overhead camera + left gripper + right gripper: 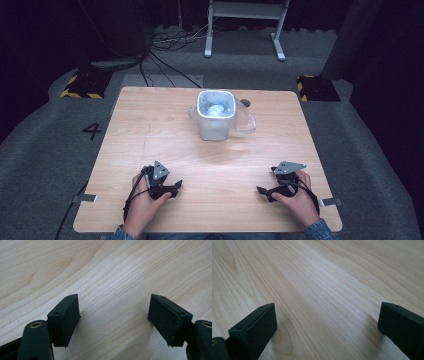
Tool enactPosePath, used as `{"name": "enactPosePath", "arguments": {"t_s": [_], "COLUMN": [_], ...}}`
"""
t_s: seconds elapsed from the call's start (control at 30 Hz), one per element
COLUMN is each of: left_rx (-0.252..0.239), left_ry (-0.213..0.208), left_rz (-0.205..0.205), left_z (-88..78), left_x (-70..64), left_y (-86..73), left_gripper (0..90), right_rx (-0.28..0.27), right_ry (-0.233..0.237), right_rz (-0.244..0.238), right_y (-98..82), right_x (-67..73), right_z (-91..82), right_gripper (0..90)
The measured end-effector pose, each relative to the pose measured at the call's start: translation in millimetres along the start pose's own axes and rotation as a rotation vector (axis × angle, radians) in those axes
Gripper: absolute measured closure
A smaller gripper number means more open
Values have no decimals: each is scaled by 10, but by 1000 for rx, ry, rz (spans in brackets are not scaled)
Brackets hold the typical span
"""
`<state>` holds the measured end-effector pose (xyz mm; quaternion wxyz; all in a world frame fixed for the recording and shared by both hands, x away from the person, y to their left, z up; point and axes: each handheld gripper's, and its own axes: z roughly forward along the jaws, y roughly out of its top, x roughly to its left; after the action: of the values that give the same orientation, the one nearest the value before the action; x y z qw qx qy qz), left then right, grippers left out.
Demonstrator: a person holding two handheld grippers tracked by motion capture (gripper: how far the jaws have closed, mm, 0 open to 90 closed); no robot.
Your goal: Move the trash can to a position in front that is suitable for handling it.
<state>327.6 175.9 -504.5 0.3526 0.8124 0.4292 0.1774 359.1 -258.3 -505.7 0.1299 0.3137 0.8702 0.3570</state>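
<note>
Jaws on both of your grippers stand wide apart with nothing between them but bare wood. Your left gripper (176, 187) rests low on the counter (165, 130) near its close edge, held in your left hand (142, 205), its jaws pointing inward toward your other hand. In the left gripper view its two black pads (67, 320) sit spread over pale wood grain, clamped on nothing. Your right gripper (261, 190) lies across from it, held in your right hand (300, 202), jaws pointing back toward the left one; the two are well apart, with open counter between them. In the right gripper view its pads (254, 331) are likewise spread far to either side of the frame, with wood grain alone running between.

Ahead of both sets of jaws, well beyond their tips and roughly midway between the two grippers, stands a small grey bin (215, 114) lined with a clear plastic bag (245, 122), whose loose edge hangs out to the side nearer your right gripper. Something pale and crumpled (216, 110) lies inside the bin; what it is cannot be told. Just past the bin, on the side away from your jaws, sits a small dark object (245, 103) on the counter, too small to identify. Neither gripper touches the bin.
</note>
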Motion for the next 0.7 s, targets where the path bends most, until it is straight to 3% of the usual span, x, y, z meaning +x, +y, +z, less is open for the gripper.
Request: {"name": "enactPosePath", "arguments": {"t_s": [0.13, 0.23, 0.27, 0.33, 0.57, 0.63, 0.7], "left_rx": [1, -2, -5, -3, 33, 33, 2], "left_ry": [-11, -27, -52, -68, -51, -51, -68], "left_rz": [12, 27, 33, 32, 80, 84, 93], "left_z": [5, 6, 6, 5, -20, -23, -53], "left_x": [13, 23, 32, 40, 82, 87, 92], "left_y": [7, 9, 13, 19, 76, 79, 87], "left_gripper": [249, 258, 264, 273, 255, 255, 271], "right_rx": [-23, -10, 15, 14, -20, -25, -20], "right_ry": [-8, -4, 5, 5, 1, 4, 2], "right_rz": [8, 7, -10, -19, -35, -41, -47], "right_y": [-6, 14, 52, 72, 267, 333, 397], "right_x": [-8, -26, -40, -40, -45, -55, -73], "right_z": [-25, -37, -53, -64, -194, -223, -243], "right_gripper": [152, 185, 251, 256, 256, 259, 269]}}
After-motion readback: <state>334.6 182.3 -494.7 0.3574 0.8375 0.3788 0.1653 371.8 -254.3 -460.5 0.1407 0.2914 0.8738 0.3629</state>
